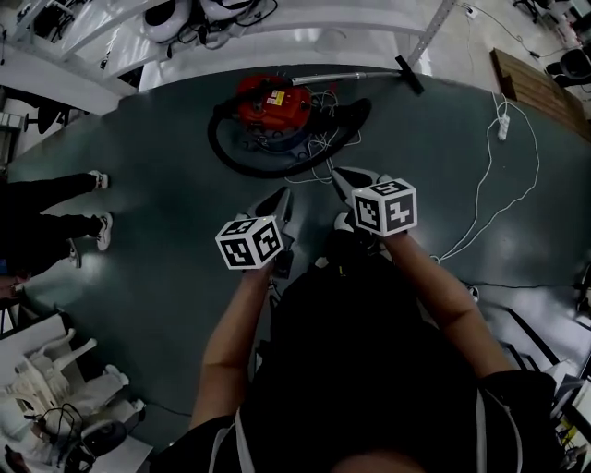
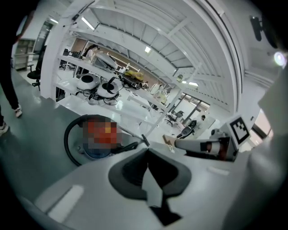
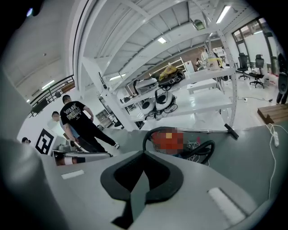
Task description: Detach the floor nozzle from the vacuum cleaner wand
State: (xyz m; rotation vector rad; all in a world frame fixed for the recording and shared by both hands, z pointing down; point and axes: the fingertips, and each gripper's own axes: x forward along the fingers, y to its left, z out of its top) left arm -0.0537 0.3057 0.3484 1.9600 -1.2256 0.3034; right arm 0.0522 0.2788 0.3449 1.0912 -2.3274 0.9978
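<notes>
A red canister vacuum cleaner sits on the dark floor ahead, ringed by its black hose. Its silver wand lies along the floor to the right and ends in the black floor nozzle. My left gripper and right gripper hover side by side short of the vacuum, both shut and empty. In the left gripper view the vacuum and nozzle lie beyond the shut left gripper. From the right gripper, also shut, the wand and nozzle show to the right.
A white cable with a power strip trails over the floor at the right. A person's legs stand at the left edge, and people show in the right gripper view. White racks line the far side; a wooden pallet lies far right.
</notes>
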